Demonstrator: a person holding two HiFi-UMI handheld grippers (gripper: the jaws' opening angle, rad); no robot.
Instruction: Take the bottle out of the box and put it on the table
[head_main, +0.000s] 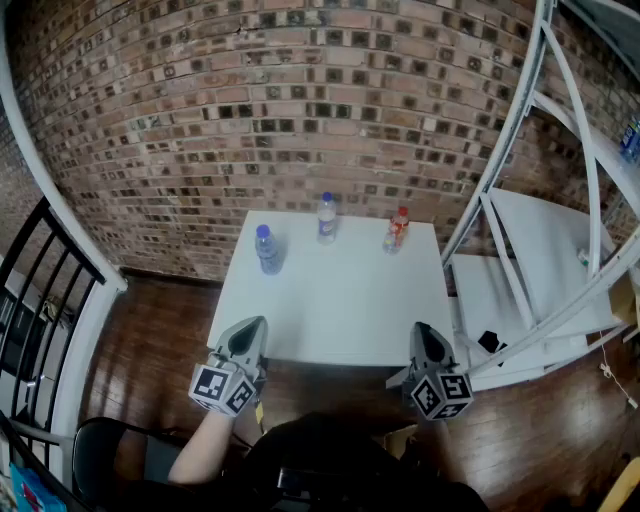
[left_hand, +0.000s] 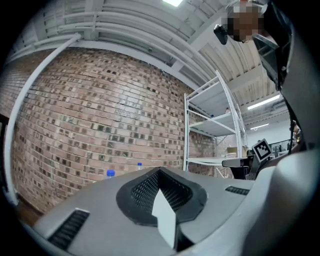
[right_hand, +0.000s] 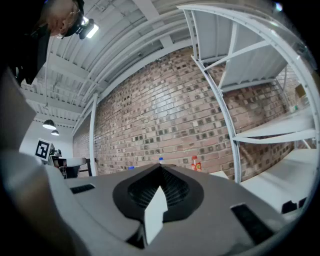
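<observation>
Three bottles stand on the far half of the white table (head_main: 340, 310): a blue-capped one (head_main: 267, 250) at the left, a clear one with a blue-and-white label (head_main: 327, 219) in the middle, and a red-capped one (head_main: 397, 230) at the right. My left gripper (head_main: 252, 325) hovers at the table's near left edge, jaws together and nothing in them. My right gripper (head_main: 424, 330) is at the near right edge, also shut and empty. In the right gripper view the red-capped bottle (right_hand: 195, 162) shows beyond the closed jaws. No box is plainly visible.
A white metal shelf rack (head_main: 540, 250) stands close on the table's right. A brick wall (head_main: 300, 100) runs behind the table. A black railing (head_main: 40, 270) and a dark chair (head_main: 110, 450) are at the left, on the wooden floor.
</observation>
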